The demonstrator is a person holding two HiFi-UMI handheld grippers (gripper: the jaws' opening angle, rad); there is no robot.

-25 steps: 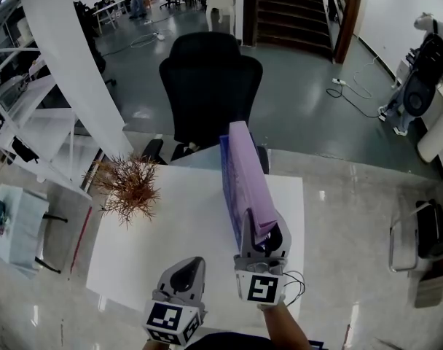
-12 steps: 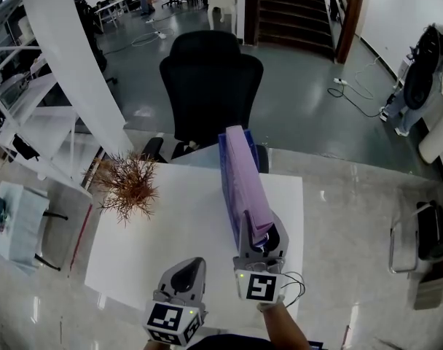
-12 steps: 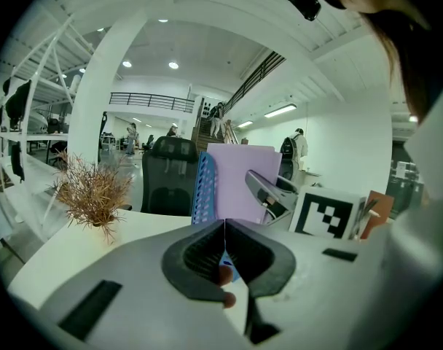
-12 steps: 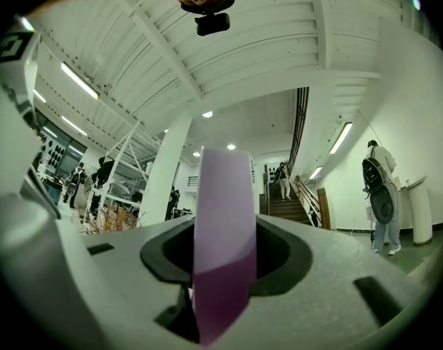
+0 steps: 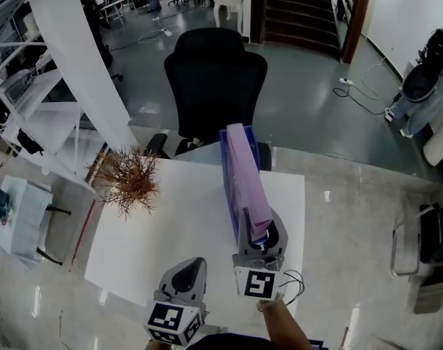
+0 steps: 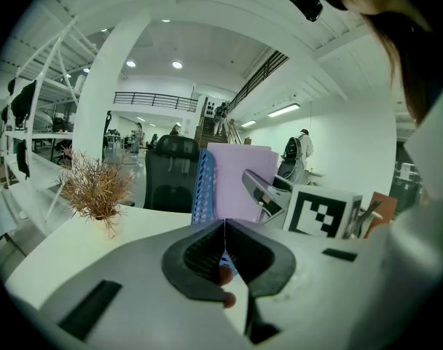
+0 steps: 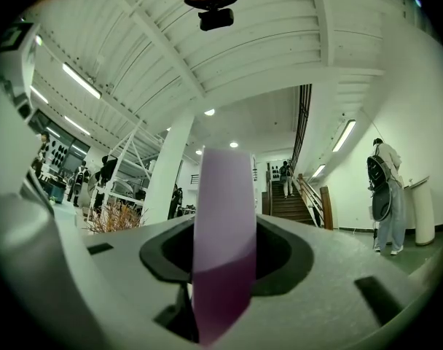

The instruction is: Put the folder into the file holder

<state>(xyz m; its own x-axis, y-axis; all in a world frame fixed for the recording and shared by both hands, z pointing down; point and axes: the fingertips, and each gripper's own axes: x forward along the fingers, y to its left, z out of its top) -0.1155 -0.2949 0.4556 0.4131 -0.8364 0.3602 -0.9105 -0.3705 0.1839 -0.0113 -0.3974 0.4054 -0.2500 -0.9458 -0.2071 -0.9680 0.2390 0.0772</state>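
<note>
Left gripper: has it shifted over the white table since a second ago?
No. The grey left gripper sits where it did against the white table's near edge.

Black office chair (image 5: 214, 86), white table (image 5: 170, 239), spiky, perhaps dried, plant (image 5: 130, 182)

Floor (image 5: 302, 100): glossy grey, reflecting light.
Seat: black office chair (image 5: 214, 79) behind the white surface (image 5: 170, 224).
Back: dark staircase (image 5: 298, 9).
</note>
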